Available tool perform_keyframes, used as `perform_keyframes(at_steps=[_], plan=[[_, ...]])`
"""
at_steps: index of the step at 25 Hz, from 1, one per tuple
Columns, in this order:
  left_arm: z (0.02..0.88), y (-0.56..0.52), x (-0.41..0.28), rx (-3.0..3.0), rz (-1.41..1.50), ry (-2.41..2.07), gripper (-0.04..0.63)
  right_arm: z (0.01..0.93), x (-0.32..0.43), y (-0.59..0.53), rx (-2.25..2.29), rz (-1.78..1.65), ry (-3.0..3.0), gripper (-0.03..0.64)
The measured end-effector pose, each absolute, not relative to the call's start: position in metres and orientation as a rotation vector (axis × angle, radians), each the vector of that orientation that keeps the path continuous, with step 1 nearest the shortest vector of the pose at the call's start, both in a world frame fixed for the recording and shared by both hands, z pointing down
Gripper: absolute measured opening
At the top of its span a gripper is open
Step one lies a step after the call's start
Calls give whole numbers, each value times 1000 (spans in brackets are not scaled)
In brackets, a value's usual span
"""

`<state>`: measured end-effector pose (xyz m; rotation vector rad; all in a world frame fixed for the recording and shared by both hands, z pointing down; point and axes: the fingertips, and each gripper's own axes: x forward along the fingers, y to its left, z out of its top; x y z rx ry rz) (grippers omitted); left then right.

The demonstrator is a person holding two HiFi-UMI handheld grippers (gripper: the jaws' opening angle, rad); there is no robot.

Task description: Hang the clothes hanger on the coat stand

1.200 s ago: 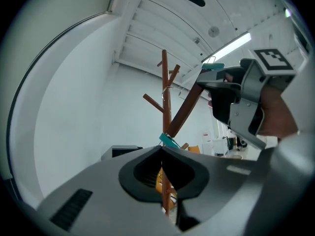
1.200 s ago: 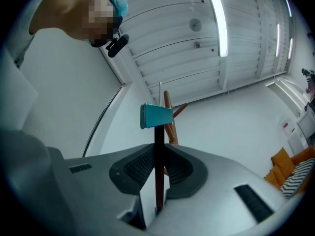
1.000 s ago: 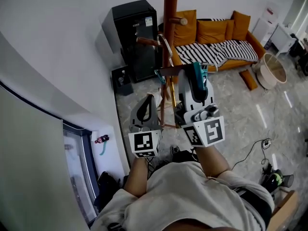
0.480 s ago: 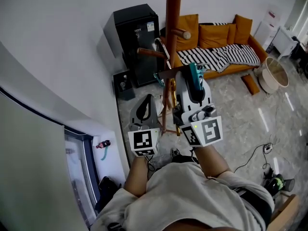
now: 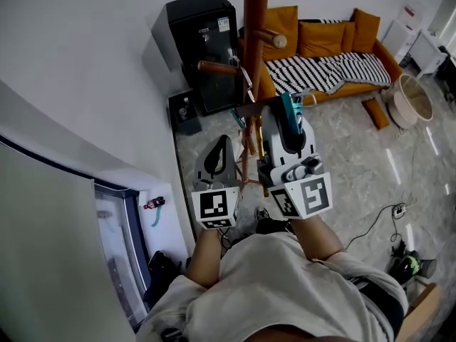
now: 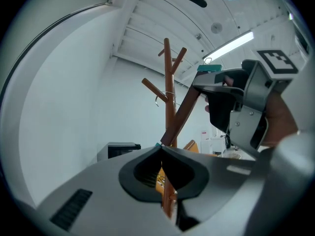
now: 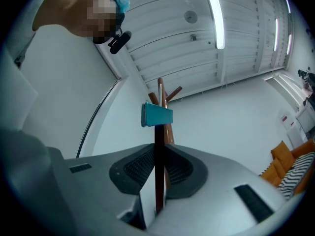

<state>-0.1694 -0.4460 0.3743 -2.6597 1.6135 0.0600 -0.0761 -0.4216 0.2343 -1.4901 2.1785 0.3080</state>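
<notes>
The wooden coat stand [image 5: 254, 20] rises straight ahead of me, with short pegs [image 5: 217, 68] sticking out to its sides. My right gripper [image 5: 288, 109] is shut on the dark brown bar of the clothes hanger [image 5: 249, 107], just below a teal clip [image 7: 157, 115]. The hanger's metal hook [image 5: 244, 70] sits close against the pole near the left peg. In the right gripper view the bar [image 7: 159, 171] runs upright between the pads. My left gripper [image 5: 224, 141] is lower and to the left, shut with nothing in it, just under the hanger's left end [image 6: 184, 114].
A black cabinet [image 5: 203, 27] stands against the white wall behind the stand. An orange sofa with a striped blanket [image 5: 335, 55] is at the right, a round basket [image 5: 412, 95] beyond it. A cable [image 5: 385, 216] lies on the grey floor.
The view has shifted a little. Both grippers and the hanger stay almost where they were, close to the stand's pole.
</notes>
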Motion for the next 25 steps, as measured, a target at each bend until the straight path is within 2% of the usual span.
perform_keyframes(at_steps=[25], plan=[[403,-447,-164,-2701,-3,1624,9,265,-79,-409,-1534,384,2230,52]])
